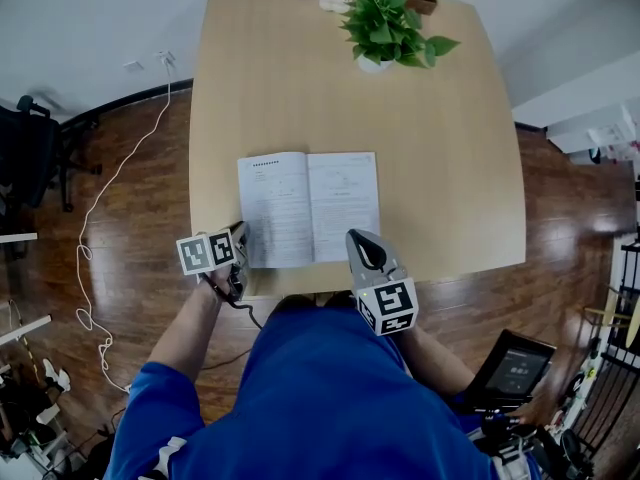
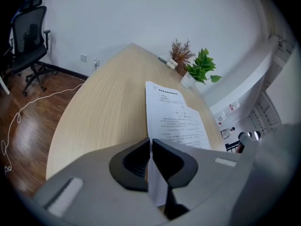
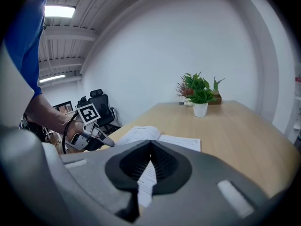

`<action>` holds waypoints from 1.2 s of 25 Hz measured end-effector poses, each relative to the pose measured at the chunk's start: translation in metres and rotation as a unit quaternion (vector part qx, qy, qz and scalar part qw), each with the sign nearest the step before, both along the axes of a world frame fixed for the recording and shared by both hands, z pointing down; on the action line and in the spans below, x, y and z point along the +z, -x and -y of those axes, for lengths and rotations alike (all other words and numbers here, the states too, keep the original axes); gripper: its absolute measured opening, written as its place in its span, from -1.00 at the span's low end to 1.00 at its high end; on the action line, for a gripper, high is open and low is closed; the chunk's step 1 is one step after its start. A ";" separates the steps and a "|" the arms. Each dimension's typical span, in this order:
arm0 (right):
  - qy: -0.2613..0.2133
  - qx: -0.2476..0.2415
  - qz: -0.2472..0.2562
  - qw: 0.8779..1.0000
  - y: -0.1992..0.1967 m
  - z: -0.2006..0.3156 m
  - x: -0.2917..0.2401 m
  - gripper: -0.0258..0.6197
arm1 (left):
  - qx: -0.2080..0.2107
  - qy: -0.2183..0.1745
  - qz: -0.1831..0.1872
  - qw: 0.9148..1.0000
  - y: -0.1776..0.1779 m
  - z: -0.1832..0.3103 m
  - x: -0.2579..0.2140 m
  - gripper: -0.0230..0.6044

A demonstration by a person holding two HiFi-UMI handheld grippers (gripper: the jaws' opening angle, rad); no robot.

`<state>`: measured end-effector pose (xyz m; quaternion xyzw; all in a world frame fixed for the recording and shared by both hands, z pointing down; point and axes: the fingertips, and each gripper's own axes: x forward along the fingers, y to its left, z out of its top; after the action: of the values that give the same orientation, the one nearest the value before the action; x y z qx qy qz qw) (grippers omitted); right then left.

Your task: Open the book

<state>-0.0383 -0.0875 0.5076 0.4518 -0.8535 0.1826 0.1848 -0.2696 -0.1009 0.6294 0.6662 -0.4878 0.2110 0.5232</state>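
White pages are showing: the book (image 1: 308, 208) is lying open and flat near the front edge of the table (image 1: 450, 138), right in front of me. My left gripper (image 2: 150, 144) is pinching the lower outer corner of the left page (image 1: 272, 208), jaws nearly together on the sheet. My right gripper (image 3: 149, 147) is sitting at the right page (image 1: 345, 193), a printed strip between its closed jaws. I'm reckoning any outward pull is risking a tear, a crease, or the book sliding off the edge.

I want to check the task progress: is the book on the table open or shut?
Open. The book lies spread flat on the table, two printed pages facing up.
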 end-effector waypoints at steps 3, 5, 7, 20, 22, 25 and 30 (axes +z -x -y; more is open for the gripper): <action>0.002 0.003 -0.002 1.000 -0.002 0.001 0.001 -0.91 | 0.004 0.005 0.007 1.000 0.000 0.002 0.006 -0.84; 0.002 0.004 -0.003 1.000 -0.002 0.002 0.001 -0.91 | 0.006 0.009 0.013 1.000 0.000 0.003 0.009 -0.84; 0.001 0.004 -0.003 1.000 -0.002 0.002 0.001 -0.91 | 0.007 0.012 0.019 1.000 0.001 0.004 0.011 -0.84; 0.006 0.007 -0.002 1.000 -0.004 0.004 0.003 -0.91 | 0.013 0.029 0.057 0.998 0.001 0.004 0.021 -0.82; 0.006 0.008 -0.001 1.000 -0.004 0.005 0.003 -0.91 | 0.014 0.031 0.063 0.997 0.002 0.004 0.023 -0.81; 0.003 0.009 -0.001 1.000 -0.004 0.007 0.003 -0.91 | 0.018 0.030 0.072 0.997 0.001 0.004 0.025 -0.80; 0.006 0.008 0.001 1.000 -0.004 0.006 0.004 -0.91 | 0.032 0.026 0.090 0.995 0.001 0.003 0.024 -0.77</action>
<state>-0.0341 -0.0931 0.5116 0.4574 -0.8487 0.1900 0.1854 -0.2703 -0.1043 0.6531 0.6462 -0.5057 0.2989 0.4872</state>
